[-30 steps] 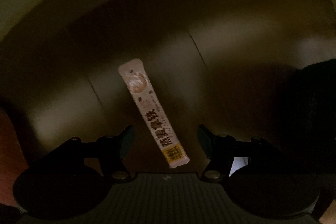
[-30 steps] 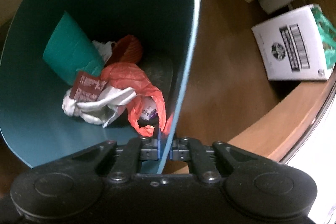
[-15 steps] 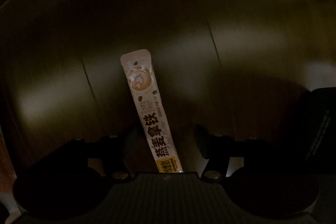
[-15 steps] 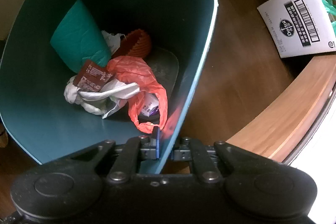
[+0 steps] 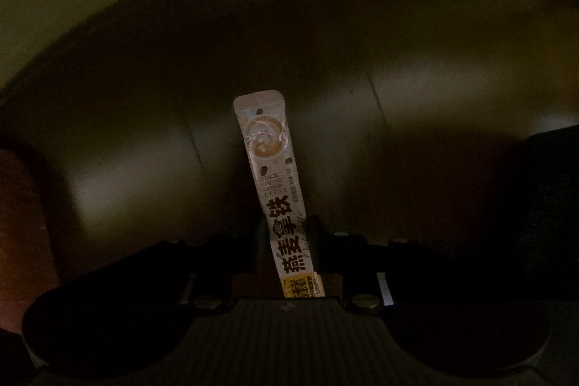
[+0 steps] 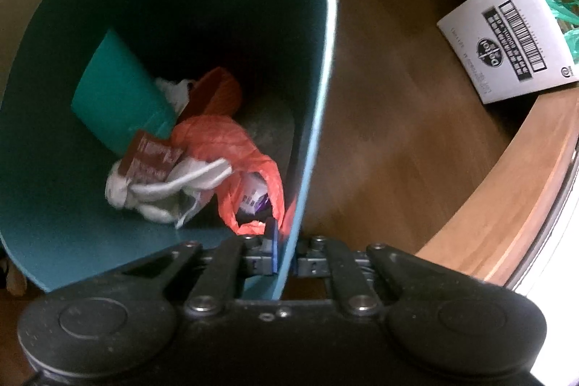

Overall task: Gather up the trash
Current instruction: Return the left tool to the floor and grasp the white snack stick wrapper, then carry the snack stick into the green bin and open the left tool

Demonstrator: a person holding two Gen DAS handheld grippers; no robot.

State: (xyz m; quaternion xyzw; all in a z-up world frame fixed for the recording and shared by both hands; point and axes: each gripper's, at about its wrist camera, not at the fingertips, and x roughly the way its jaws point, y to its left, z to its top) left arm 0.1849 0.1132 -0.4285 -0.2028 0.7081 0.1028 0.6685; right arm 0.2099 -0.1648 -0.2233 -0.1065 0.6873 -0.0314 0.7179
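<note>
Dim wooden floor [image 5: 416, 89] fills the left wrist view, its plank seams barely visible; the right wrist view is brighter and shows the same kind of floor beside a teal bin [image 6: 327, 35]. Left hand-held gripper [image 5: 289, 241]: jaws have just been closing and now sit tight against both sides of a long stick sachet [image 5: 269, 154], gripping it near its yellow-labelled end, with the printed length projecting forward past the fingertips. Whether the far end is clear of the floor cannot be told in this light. Right hand-held gripper [image 6: 286, 252]: jaws together, clamped on the bin wall at its near rim. Bin contents: an orange plastic bag [image 6: 231, 147], white crumpled paper [image 6: 163, 194], a teal packet [image 6: 115, 93], a brown wrapper [image 6: 152, 158]. A white barcoded box [image 6: 506, 35] lies well apart on the floor. Risks, as judged: the hold is close to one end of a thin, slick sachet, so it may pivot or slide out during transfer; a one-point pinch on the rim could let the bin tilt and spill.
</note>
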